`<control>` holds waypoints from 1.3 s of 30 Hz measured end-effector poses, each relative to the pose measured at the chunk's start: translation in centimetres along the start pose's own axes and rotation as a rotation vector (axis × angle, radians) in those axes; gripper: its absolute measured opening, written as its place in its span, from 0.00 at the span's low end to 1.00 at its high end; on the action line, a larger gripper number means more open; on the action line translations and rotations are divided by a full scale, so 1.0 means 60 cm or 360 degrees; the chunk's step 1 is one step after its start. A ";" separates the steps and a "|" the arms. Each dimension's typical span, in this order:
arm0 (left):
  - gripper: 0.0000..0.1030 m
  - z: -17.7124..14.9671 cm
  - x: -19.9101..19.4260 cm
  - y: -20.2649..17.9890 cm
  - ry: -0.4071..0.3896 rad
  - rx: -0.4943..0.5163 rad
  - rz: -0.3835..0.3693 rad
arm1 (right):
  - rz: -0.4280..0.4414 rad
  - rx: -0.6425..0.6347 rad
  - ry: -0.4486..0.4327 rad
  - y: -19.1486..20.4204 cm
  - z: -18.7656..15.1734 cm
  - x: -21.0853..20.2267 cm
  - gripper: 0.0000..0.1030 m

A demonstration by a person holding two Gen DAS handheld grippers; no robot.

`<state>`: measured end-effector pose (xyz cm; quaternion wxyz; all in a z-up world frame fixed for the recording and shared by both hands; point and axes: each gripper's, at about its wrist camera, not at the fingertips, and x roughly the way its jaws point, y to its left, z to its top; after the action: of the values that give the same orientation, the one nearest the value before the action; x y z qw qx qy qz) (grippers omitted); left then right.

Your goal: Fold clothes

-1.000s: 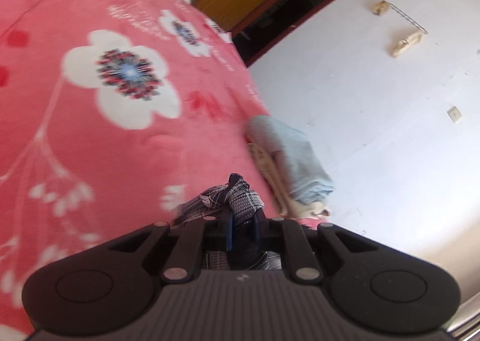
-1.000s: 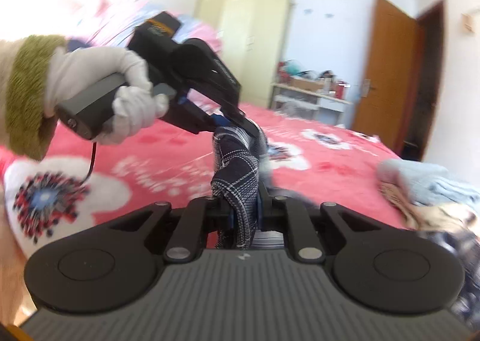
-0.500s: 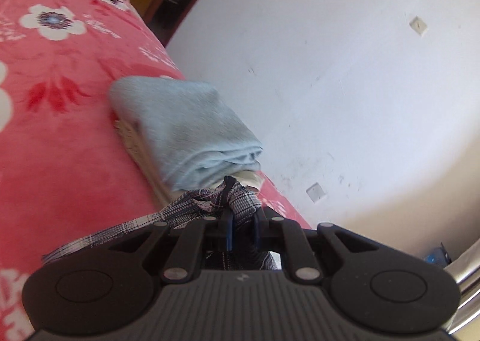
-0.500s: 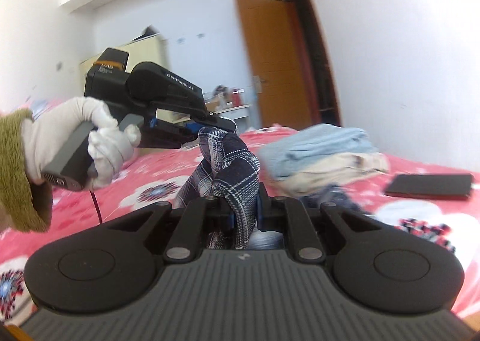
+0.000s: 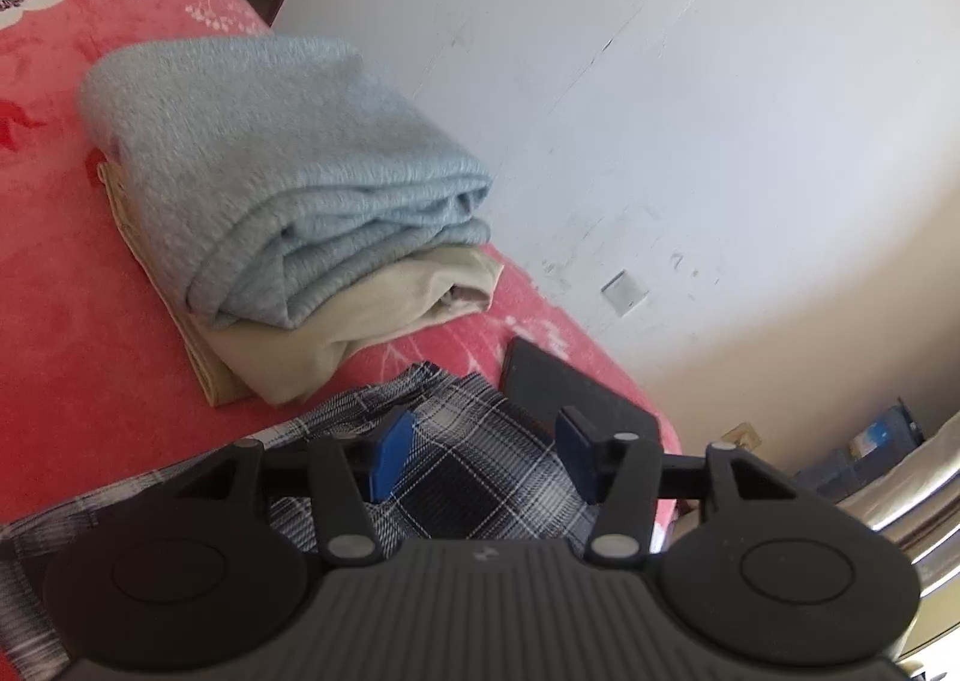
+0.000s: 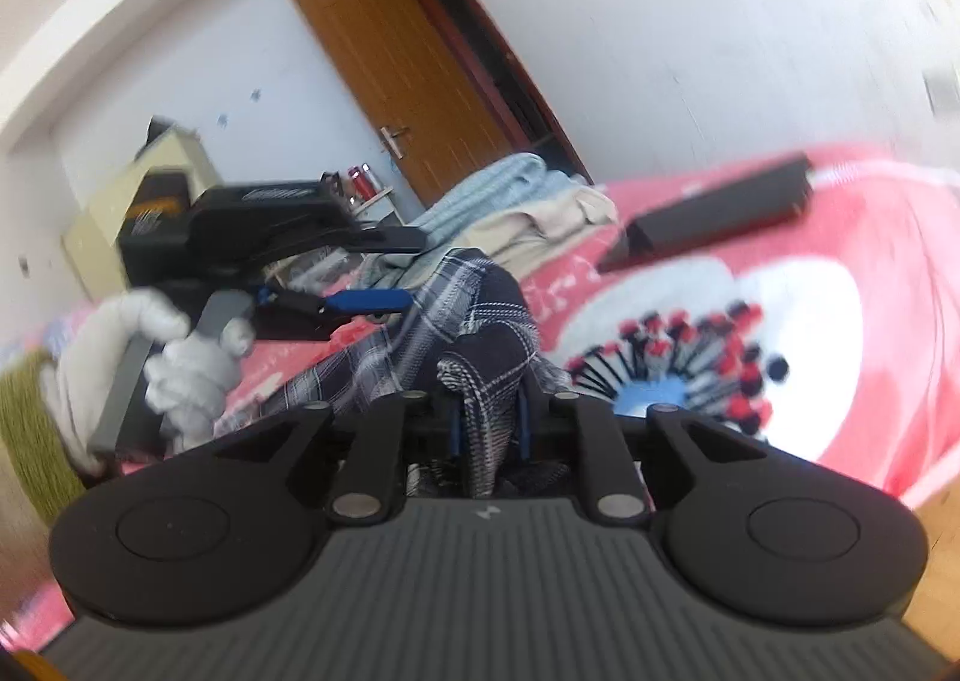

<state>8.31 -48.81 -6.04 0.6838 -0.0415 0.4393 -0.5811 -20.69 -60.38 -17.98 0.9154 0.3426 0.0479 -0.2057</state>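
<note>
A dark blue and white plaid garment [image 5: 480,477] lies on the red floral bed cover [image 5: 72,321], just in front of a stack of folded clothes. My left gripper [image 5: 480,453] is open above the plaid cloth, its blue pads [image 5: 390,453] apart and empty. My right gripper [image 6: 489,417] is shut on a bunched fold of the same plaid garment [image 6: 480,333]. The left gripper [image 6: 384,273] also shows in the right wrist view, open, held by a white-gloved hand [image 6: 174,357].
The stack has a folded light blue garment [image 5: 288,177] on a beige one [image 5: 360,321]. A black flat object [image 5: 570,393] lies near the bed edge by the white wall [image 5: 690,111]. A wooden door [image 6: 420,87] stands behind.
My left gripper has opened and let go of the plaid garment, which now lies on the bed by the stack. My right gripper still holds its fold and has swung lower.
</note>
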 end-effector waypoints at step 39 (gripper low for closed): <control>0.58 -0.123 -0.098 0.231 0.0067 -0.0997 -0.0044 | 0.0716 0.1437 0.0991 0.091 -0.165 0.012 0.49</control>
<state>14.40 -36.13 -15.18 0.6206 -0.2440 0.6104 -0.4275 -17.29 -50.49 -22.38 0.6431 0.7441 0.1482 0.1037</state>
